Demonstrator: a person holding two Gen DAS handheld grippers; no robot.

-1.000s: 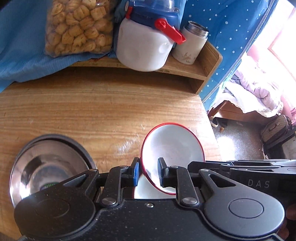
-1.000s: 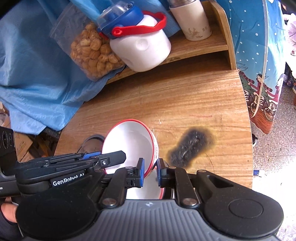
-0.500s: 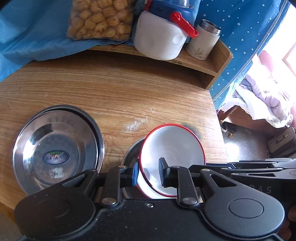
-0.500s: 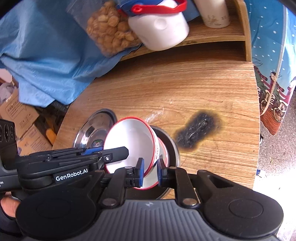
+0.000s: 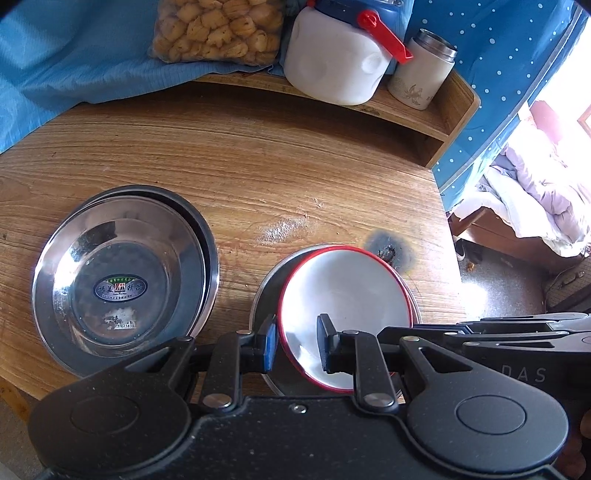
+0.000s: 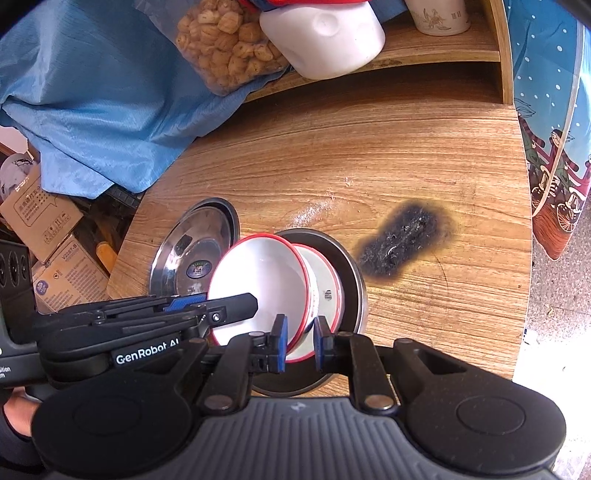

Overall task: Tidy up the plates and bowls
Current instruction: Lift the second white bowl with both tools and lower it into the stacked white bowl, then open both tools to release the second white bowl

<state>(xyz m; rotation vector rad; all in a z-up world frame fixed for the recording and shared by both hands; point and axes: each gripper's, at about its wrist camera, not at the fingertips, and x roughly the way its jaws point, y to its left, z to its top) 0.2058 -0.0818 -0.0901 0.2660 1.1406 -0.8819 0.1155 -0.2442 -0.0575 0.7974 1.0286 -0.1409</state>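
Note:
A white bowl with a red rim (image 5: 343,306) leans tilted inside a second red-rimmed bowl (image 6: 325,284). Both rest in a steel dish (image 6: 351,273) near the table's front edge. My left gripper (image 5: 298,345) is shut on the upper bowl's left rim, one pad inside and one outside. My right gripper (image 6: 300,345) is shut on the rim at the opposite side; whether it also pinches the lower bowl's wall I cannot tell. A stack of steel plates (image 5: 122,280) lies to the left of the dish.
The wooden table (image 5: 258,166) has a black burn mark (image 6: 402,240) right of the dish. A raised shelf at the back holds a white jug (image 5: 332,62), a flask (image 5: 421,74) and a snack bag (image 5: 218,29). Blue cloth (image 5: 55,55) drapes at the left.
Both grippers have brought the white bowl down, and the steel dish has come into view under it. The steel plate stack has come fully into view on the left.

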